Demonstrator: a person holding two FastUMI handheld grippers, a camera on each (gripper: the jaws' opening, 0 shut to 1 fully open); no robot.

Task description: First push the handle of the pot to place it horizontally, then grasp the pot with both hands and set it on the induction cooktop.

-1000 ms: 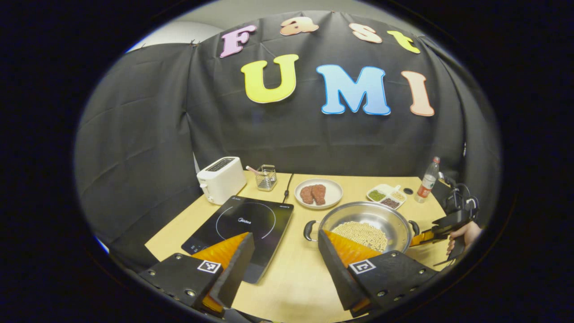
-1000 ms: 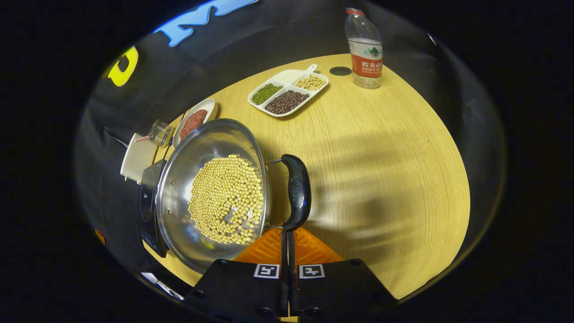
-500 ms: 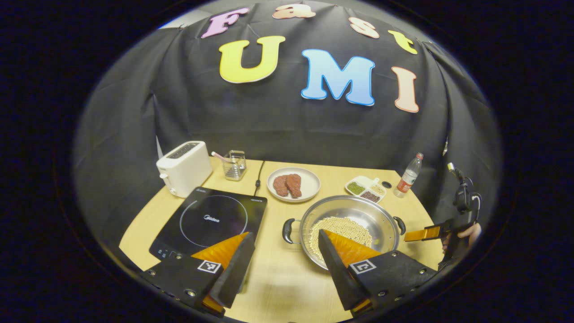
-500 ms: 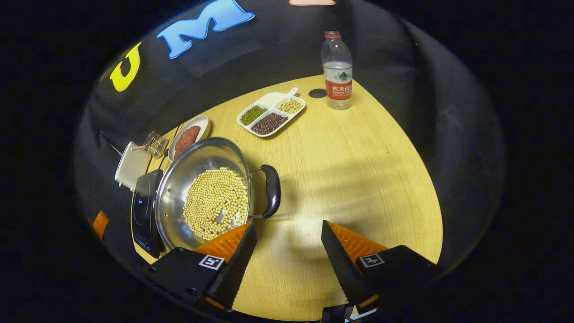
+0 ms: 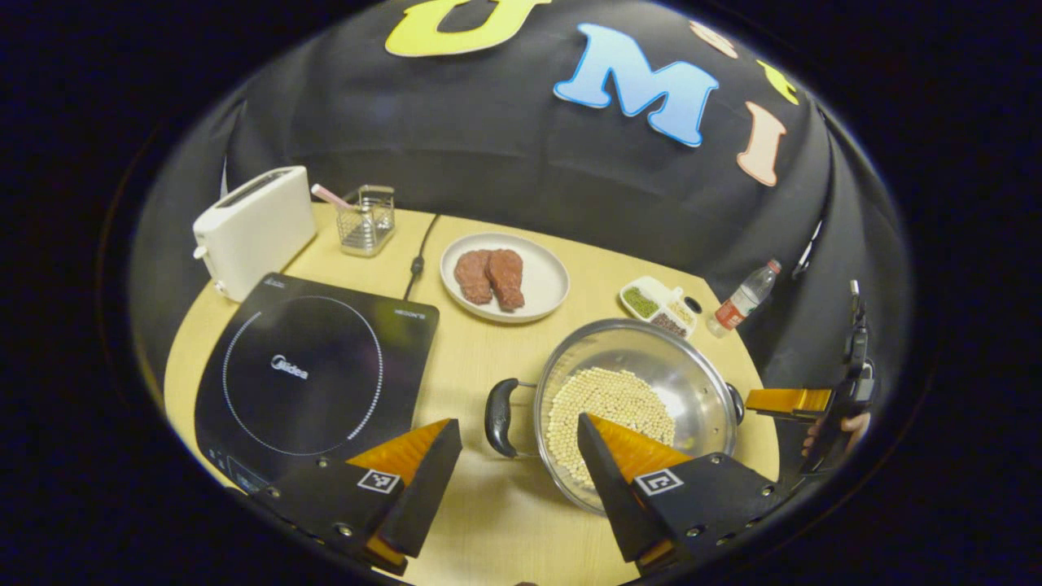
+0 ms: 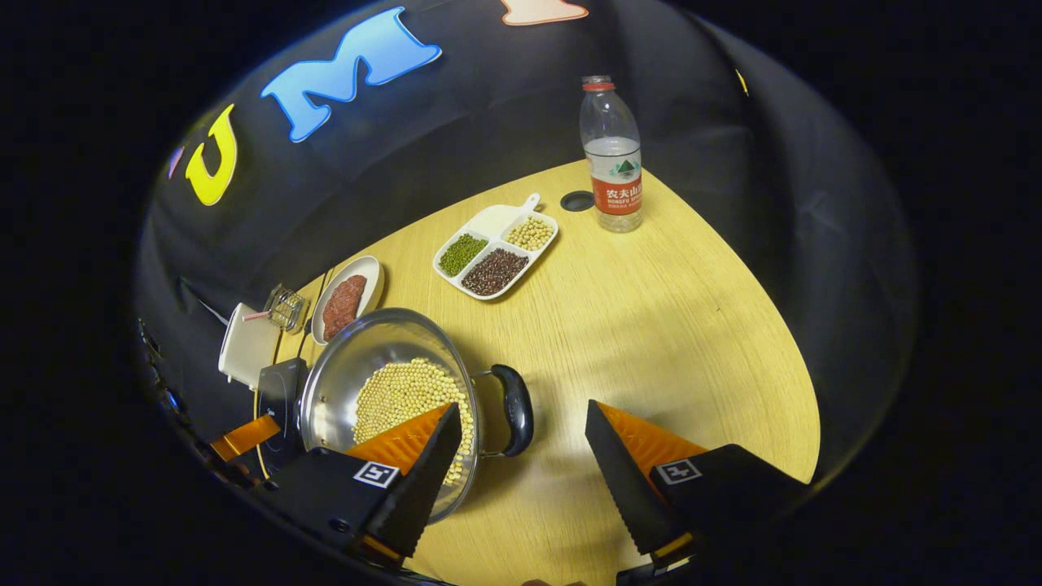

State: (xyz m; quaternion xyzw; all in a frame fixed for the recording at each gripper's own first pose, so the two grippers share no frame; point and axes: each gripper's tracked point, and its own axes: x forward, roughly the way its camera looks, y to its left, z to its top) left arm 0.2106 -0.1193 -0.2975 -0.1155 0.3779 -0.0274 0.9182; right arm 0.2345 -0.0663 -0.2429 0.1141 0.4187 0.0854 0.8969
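Steel pot [image 5: 635, 391], part-filled with pale beans, sits on the wooden table [image 6: 692, 325] to the right of the cooktop [image 5: 309, 366], apart from it and not yet on it. Its two black handles lie on one line across the pot: one handle [image 5: 498, 417] points toward the cooktop, the other handle [image 6: 518, 408] points away from it, and both appear to lie level. In the left gripper view the left gripper [image 5: 517, 472] is wide open, empty, and the near handle sits just ahead of the gap between its fingers, slightly toward the left finger. In the right gripper view the right gripper [image 6: 521, 480] is also wide open and empty, with the far handle just ahead of its gap, closer to its left finger. Each gripper is therefore nearer its own handle, and the two stand on opposite ends of the handle line. By judgement, the coming move is a straight advance of each gripper onto its handle, then a closing, a lift and a carry toward the cooktop's ring. Uneven lift could spill the beans.
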